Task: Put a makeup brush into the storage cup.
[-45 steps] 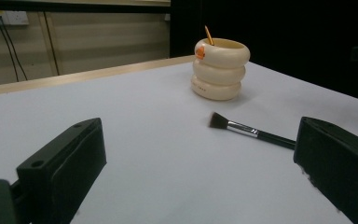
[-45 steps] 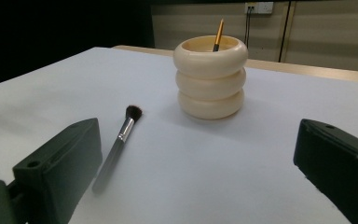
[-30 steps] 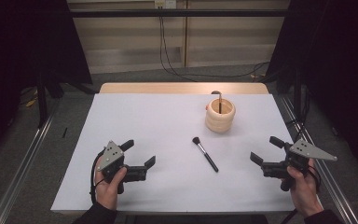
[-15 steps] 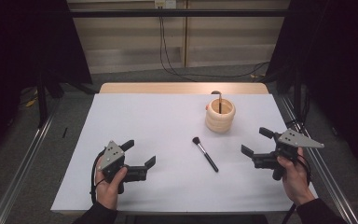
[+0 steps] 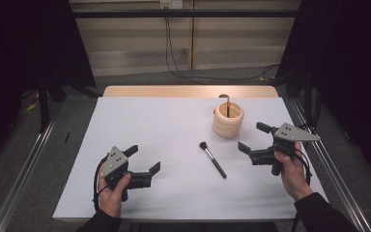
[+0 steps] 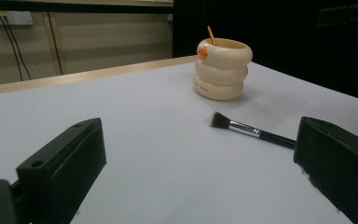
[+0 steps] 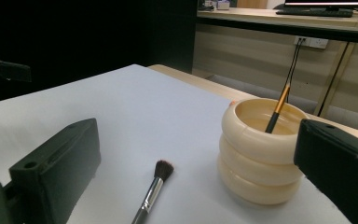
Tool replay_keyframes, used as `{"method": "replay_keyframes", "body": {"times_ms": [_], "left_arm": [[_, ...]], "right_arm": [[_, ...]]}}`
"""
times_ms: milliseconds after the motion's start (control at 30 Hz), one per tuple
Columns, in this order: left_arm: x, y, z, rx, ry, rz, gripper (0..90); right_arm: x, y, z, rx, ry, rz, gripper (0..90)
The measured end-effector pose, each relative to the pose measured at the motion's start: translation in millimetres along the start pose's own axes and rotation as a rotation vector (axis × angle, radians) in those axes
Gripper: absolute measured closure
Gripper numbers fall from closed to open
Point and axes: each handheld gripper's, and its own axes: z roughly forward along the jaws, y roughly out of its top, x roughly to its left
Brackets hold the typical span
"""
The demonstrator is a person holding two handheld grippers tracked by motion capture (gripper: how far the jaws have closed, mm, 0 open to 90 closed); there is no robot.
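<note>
Your right tool was spread wide and held nothing, hovering just above the bench with its jaws aimed toward the middle. Just ahead of it and a little to its near side lay the makeup brush, flat on the white surface, bristles pointing away from you and the black handle running back toward your edge. Close beside that tool on its far side stood the cream ringed holder, upright, with another brush leaning inside. Your left tool was also spread and empty, resting low, well apart from the makeup brush. I judged this to be the approach step: the next move called for lowering the right tool over the handle, jaws astride it, then closing.
</note>
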Motion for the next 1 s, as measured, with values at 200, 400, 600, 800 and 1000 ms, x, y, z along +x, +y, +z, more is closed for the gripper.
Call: {"method": "replay_keyframes", "body": {"times_ms": [200, 400, 600, 800, 1000], "left_arm": [[1.1, -1.8, -0.5, 0.012, 0.010, -0.009, 2.2], [1.2, -2.9, -1.6, 0.008, 0.011, -0.016, 2.2], [1.0, -2.8, -1.2, 0.009, 0.008, -0.015, 2.2], [2.2, -2.6, -1.2, 0.010, 0.016, -0.014, 2.2], [1.7, -2.5, -0.9, 0.007, 0.013, -0.015, 2.2]], "right_arm": [[4.3, 4.3, 13.0, 0.024, 0.016, -0.010, 0.5], [5.5, 8.4, 21.3, 0.035, 0.047, -0.019, 0.6], [4.7, 12.0, 33.0, 0.063, 0.058, -0.019, 3.5], [3.8, 9.8, 48.1, 0.154, 0.063, -0.007, 9.7], [1.1, 10.7, 58.1, 0.213, 0.087, -0.002, 15.6]]}}
